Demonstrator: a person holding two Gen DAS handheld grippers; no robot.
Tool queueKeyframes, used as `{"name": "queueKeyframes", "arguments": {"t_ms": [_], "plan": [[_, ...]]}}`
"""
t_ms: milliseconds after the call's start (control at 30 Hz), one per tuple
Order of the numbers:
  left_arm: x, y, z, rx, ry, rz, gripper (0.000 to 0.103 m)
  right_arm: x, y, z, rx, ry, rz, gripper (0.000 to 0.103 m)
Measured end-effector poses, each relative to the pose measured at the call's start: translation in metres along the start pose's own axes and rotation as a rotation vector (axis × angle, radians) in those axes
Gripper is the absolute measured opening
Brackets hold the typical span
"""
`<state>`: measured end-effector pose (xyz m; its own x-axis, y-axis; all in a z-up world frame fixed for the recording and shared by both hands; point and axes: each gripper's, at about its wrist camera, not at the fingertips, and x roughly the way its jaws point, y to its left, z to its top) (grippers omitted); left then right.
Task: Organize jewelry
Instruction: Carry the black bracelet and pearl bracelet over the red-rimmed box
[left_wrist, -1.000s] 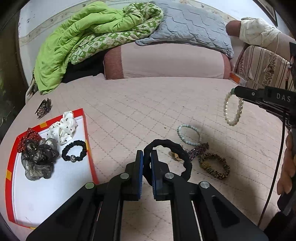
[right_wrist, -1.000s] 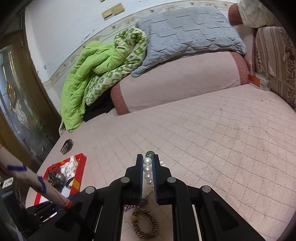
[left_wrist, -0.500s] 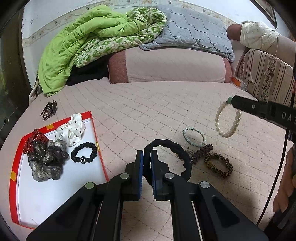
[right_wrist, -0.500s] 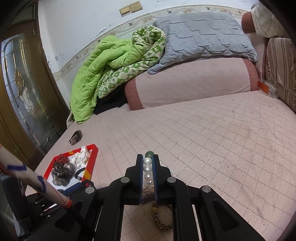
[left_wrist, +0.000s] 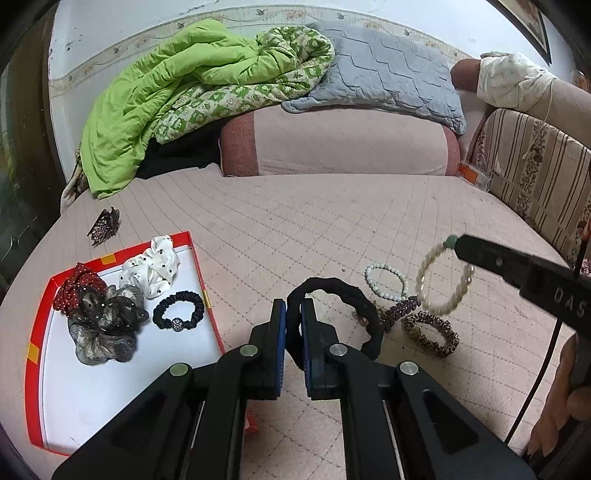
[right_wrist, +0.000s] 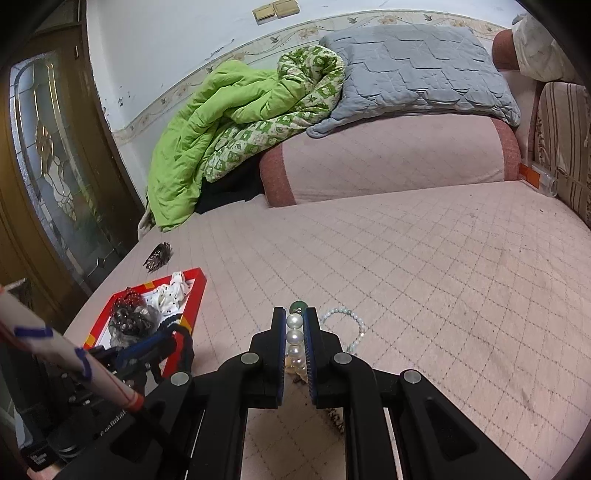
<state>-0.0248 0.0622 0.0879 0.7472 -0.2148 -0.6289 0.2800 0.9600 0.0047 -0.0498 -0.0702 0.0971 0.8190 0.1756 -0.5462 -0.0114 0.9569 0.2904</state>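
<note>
My left gripper (left_wrist: 293, 314) is shut on a black hair tie (left_wrist: 341, 295) and holds it above the bed, just right of the red-rimmed white tray (left_wrist: 110, 373). The tray holds a white dotted scrunchie (left_wrist: 153, 266), a red one (left_wrist: 75, 286), a grey one (left_wrist: 107, 328) and a black tie with a bead (left_wrist: 179, 310). My right gripper (right_wrist: 294, 319) is shut on a pearl bracelet (right_wrist: 294, 341), which hangs in the air in the left wrist view (left_wrist: 443, 282). A pale bead bracelet (left_wrist: 384, 282), a dark clip (left_wrist: 402, 308) and a leopard scrunchie (left_wrist: 432, 334) lie on the bed.
A dark hair claw (left_wrist: 105, 225) lies on the bed beyond the tray. A green quilt (left_wrist: 177, 99), a grey pillow (left_wrist: 384, 85) and a pink bolster (left_wrist: 340, 144) fill the back. A striped cushion (left_wrist: 535, 173) stands at the right. A wooden door (right_wrist: 44, 184) is left.
Both grippers have moved left toward the tray with their loads. The tray now sits closer in both views, and the pearl bracelet hangs nearer the items on the bed.
</note>
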Motion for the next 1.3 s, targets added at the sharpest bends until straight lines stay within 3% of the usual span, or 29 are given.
{"name": "queueKeyframes", "arguments": {"t_ms": [433, 700, 1100, 1300], "plan": [[-0.031, 0.04, 0.003, -0.075, -0.054, 0.003, 0.008, -0.009, 0.038, -0.012, -0.031, 0.026, 0.015, 0.01], [-0.054, 0.108, -0.002, -0.189, -0.079, 0.046, 0.008, -0.005, 0.101, -0.012, -0.105, 0.049, 0.095, 0.01], [-0.06, 0.249, -0.038, -0.46, -0.006, 0.165, 0.008, 0.033, 0.187, -0.019, -0.126, 0.161, 0.267, 0.01], [-0.034, 0.265, -0.041, -0.492, 0.061, 0.154, 0.008, 0.066, 0.216, -0.031, -0.133, 0.237, 0.308, 0.01]]}}
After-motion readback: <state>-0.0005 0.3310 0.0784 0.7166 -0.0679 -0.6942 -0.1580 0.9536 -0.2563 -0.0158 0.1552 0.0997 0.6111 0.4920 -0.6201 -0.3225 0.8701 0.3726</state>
